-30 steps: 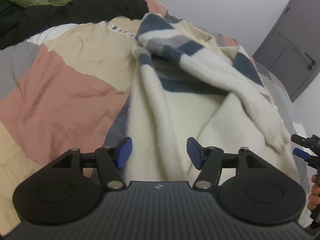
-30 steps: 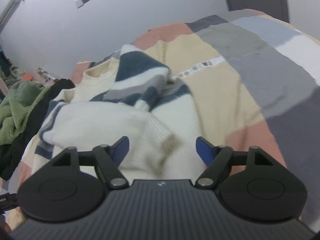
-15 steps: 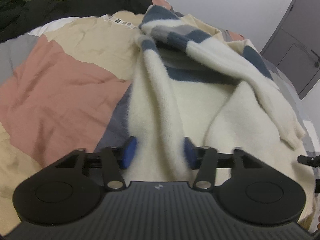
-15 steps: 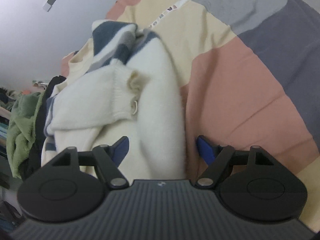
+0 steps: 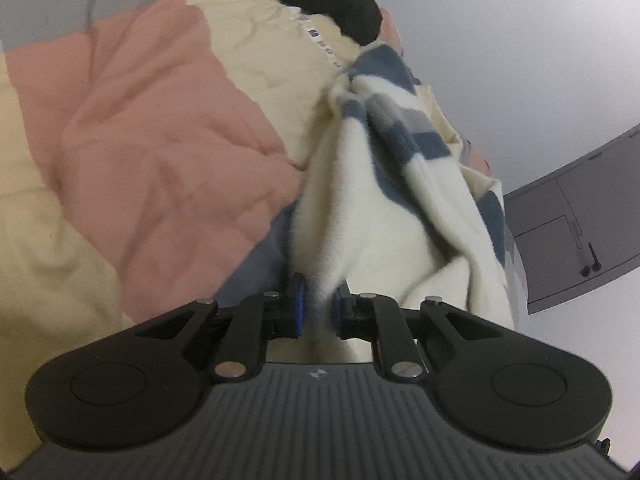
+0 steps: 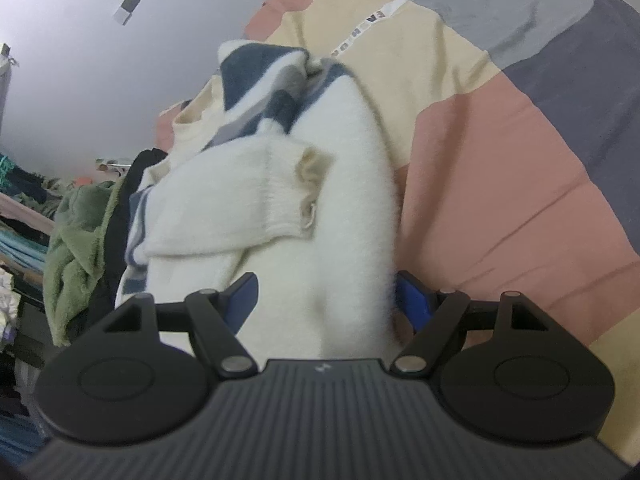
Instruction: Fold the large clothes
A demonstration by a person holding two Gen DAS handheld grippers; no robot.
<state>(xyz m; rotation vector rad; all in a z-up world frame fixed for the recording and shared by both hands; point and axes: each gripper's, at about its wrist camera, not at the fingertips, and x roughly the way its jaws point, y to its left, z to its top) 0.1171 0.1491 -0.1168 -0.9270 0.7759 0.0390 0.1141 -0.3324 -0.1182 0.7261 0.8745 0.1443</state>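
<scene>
left gripper (image 5: 318, 312): jaws have just been closing and now pinch the cream sweater's (image 5: 384, 232) edge; wrist rolled, view tilted.
right gripper (image 6: 324, 300): dropped lower, straddling the sweater's hem near the quilt (image 6: 500, 184).

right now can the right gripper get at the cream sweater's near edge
Probably yes: the right gripper has its jaws open with the cream sweater already lying between them, and nothing blocks it.

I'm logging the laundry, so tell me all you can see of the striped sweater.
The sweater is fluffy cream knit with navy and grey stripes, lying bunched on the patchwork quilt, one ribbed cuff folded across its body. The left gripper has just closed on its hem; the right gripper straddles it, open.
</scene>
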